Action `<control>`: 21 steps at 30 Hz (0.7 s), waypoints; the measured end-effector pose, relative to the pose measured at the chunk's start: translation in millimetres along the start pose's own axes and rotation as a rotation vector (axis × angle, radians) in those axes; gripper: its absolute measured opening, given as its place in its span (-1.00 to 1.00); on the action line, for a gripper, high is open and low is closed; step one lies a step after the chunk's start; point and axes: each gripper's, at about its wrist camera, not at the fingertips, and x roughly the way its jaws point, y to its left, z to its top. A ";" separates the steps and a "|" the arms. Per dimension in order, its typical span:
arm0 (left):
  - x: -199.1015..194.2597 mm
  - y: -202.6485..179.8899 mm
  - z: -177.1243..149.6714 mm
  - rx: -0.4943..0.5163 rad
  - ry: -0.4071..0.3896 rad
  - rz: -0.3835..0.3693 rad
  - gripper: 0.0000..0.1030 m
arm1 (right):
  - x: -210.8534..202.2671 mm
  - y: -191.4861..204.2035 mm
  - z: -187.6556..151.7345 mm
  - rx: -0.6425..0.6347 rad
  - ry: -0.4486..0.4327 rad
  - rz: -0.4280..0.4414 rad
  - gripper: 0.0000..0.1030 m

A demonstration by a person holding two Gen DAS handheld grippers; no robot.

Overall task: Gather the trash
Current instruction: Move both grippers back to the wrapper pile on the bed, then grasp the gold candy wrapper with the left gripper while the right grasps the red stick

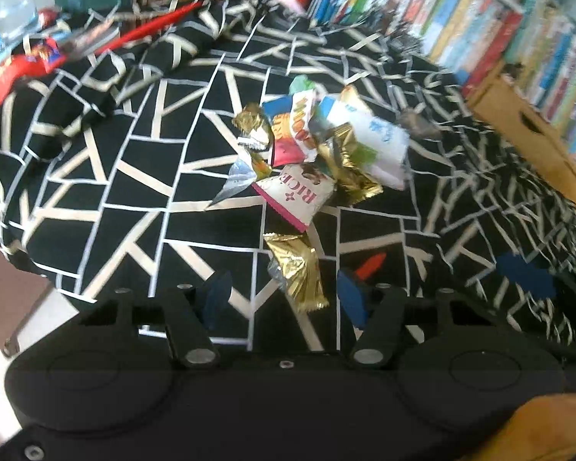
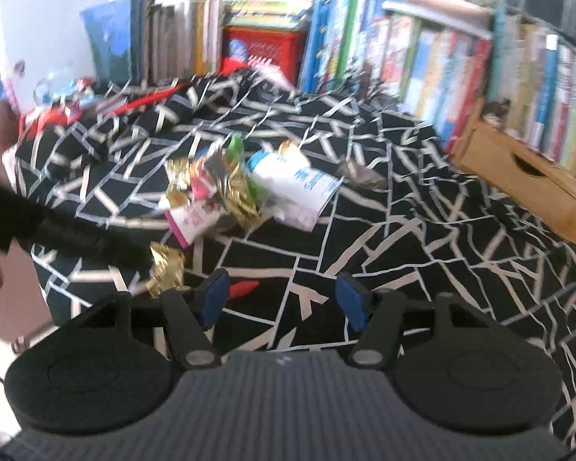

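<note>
Now, across the black patterned cloth (image 1: 142, 176) the wrapper pile (image 1: 318, 153) lies at twelve o'clock, so my empty, spread left gripper (image 1: 288, 292) should straddle the gold wrapper (image 1: 299, 272) squarely before pinching, while my right gripper (image 2: 284, 294) waits open.

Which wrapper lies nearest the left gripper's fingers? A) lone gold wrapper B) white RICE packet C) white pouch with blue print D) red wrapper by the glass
A: the gold wrapper lies apart from the pile, just ahead of the open left gripper; the RICE packet sits farther out.
</note>
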 end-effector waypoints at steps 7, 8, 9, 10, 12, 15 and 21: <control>46.4 -4.3 7.6 -0.079 0.065 0.060 0.05 | 30.6 -2.9 -7.0 -0.108 0.042 0.089 0.45; 51.0 -5.1 7.6 -0.088 0.071 0.065 0.05 | 33.5 -2.9 -7.3 -0.118 0.045 0.097 0.45; 55.0 -6.3 7.6 -0.094 0.077 0.070 0.04 | 36.2 -2.7 -7.8 -0.125 0.050 0.107 0.45; 58.4 -8.0 7.8 -0.097 0.081 0.076 0.04 | 38.8 -3.4 -7.8 -0.124 0.056 0.118 0.45; 62.9 -11.1 8.0 -0.095 0.084 0.084 0.04 | 43.6 -3.1 -8.4 -0.121 0.068 0.140 0.45; 65.8 -15.3 10.1 -0.087 0.081 0.090 0.04 | 49.1 -2.4 -8.4 -0.121 0.080 0.160 0.45; 65.9 -13.7 16.4 -0.102 0.067 0.052 -0.38 | 59.4 -1.4 -5.6 -0.109 0.092 0.189 0.45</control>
